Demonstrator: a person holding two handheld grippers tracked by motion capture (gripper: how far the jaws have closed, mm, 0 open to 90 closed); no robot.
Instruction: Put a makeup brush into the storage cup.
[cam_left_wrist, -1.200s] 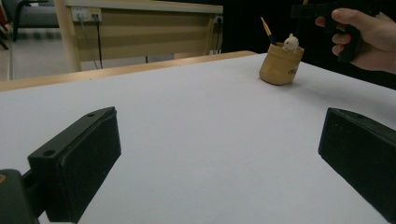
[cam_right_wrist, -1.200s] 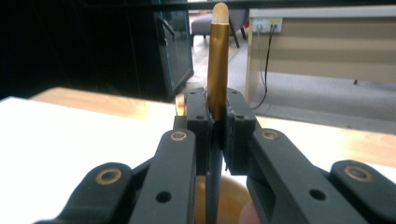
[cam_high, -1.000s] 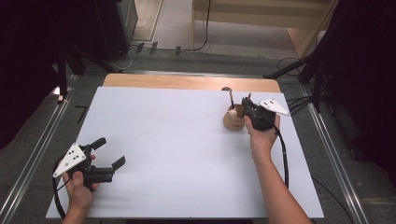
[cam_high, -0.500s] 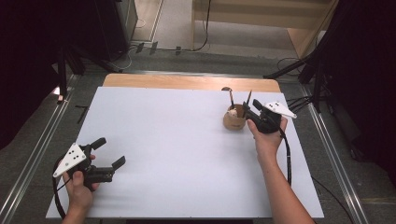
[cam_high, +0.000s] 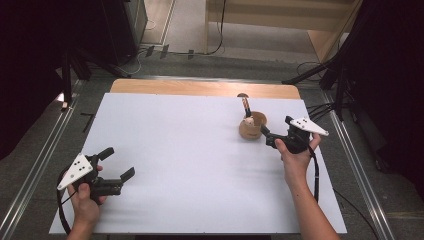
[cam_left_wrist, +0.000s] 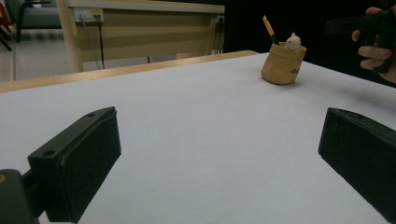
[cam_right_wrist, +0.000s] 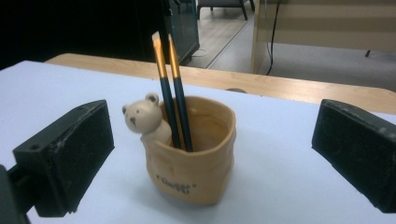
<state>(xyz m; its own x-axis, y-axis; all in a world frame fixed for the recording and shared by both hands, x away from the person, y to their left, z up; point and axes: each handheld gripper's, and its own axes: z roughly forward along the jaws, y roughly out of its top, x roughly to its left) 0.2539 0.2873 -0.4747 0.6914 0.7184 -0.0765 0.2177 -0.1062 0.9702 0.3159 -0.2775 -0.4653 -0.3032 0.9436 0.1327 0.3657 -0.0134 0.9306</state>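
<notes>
Right hand-held gripper (cam_high: 266, 135) has just been opening: jaws now spread wide, nothing between the pads. A second ago it sat against the holder with jaws pressed together; now it is backed off to the holder's right, apart from it. Tan bear-faced pen holder (cam_high: 252, 125) stands upright on the white tabletop (cam_high: 190, 150), far right part, near the wooden edge. Two paintbrushes (cam_right_wrist: 170, 88) stand in it, leaning beside the little bear (cam_right_wrist: 144, 119). Reads as a release: a brush looks dropped off in the holder, so this placing step is likely done and the hand is clearing out. Left hand-held gripper (cam_high: 118, 165) sits at the near left corner, jaws spread, empty, same spot as before. Nothing else on the sheet to fetch.
</notes>
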